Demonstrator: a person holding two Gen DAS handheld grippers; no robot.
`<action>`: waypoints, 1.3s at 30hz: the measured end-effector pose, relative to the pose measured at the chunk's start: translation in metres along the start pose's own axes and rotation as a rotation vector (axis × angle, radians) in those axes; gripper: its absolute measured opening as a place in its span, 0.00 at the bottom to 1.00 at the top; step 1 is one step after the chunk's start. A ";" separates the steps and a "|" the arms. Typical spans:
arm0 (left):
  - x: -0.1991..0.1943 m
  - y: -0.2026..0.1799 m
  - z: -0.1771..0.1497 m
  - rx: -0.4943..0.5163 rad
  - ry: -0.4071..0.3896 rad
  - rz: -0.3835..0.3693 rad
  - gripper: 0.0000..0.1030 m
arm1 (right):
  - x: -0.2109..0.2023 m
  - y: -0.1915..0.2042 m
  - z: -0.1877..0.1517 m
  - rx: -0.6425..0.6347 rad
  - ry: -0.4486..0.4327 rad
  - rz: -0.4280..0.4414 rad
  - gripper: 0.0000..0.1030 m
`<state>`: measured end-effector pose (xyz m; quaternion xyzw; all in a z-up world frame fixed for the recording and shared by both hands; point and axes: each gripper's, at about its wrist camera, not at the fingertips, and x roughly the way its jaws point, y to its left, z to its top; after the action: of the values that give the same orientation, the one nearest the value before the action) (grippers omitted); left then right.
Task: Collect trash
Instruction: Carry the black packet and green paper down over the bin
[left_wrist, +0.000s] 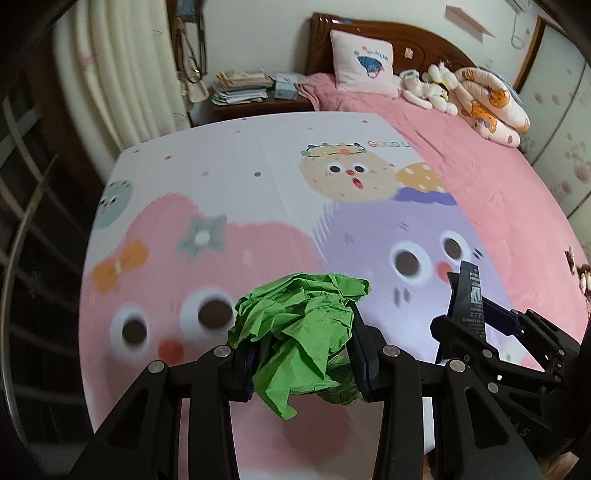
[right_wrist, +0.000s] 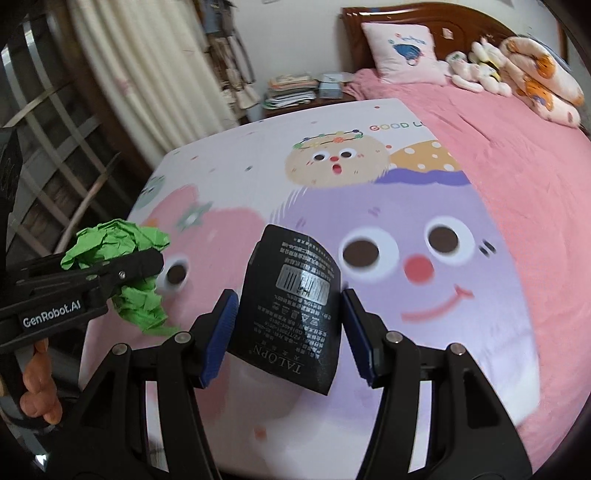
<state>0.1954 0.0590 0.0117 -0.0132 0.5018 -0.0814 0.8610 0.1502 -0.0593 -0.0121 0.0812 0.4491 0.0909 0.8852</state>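
From the left wrist view, the left gripper (left_wrist: 301, 350) was pinching a crumpled green paper ball (left_wrist: 295, 332), which bulged above the pads toward twelve o'clock and hung a loose flap toward six. It was off the cartoon-printed board (left_wrist: 240, 166) that lay across the pink bed (left_wrist: 498, 184). At three o'clock the right gripper (left_wrist: 465, 317) stood close beside it, carrying a black packet (left_wrist: 467, 302) upright, long axis running six to twelve.

From the right wrist view, the right gripper (right_wrist: 288, 332) was clamped on the black packet (right_wrist: 291, 314) across its width, barcode side facing the camera, long axis from six toward twelve with a slight lean to eleven. The left gripper (right_wrist: 122, 275) was at nine o'clock, holding the green paper ball (right_wrist: 118, 266); fingers (right_wrist: 37, 398) of the hand showed below it.

No bin appeared in either view, so which hand was nearer to one could not be judged. Both pieces seemed ready for carrying away.
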 end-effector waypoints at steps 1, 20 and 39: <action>-0.010 -0.004 -0.013 -0.012 -0.005 0.005 0.38 | -0.012 -0.001 -0.011 -0.017 0.000 0.013 0.53; -0.096 -0.062 -0.243 -0.112 0.113 0.082 0.38 | -0.114 -0.011 -0.213 -0.081 0.175 0.121 0.53; 0.050 -0.034 -0.335 -0.076 0.301 0.036 0.39 | 0.030 -0.055 -0.325 0.100 0.377 0.104 0.54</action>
<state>-0.0746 0.0376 -0.1941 -0.0247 0.6279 -0.0480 0.7764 -0.0911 -0.0857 -0.2374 0.1297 0.6061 0.1279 0.7743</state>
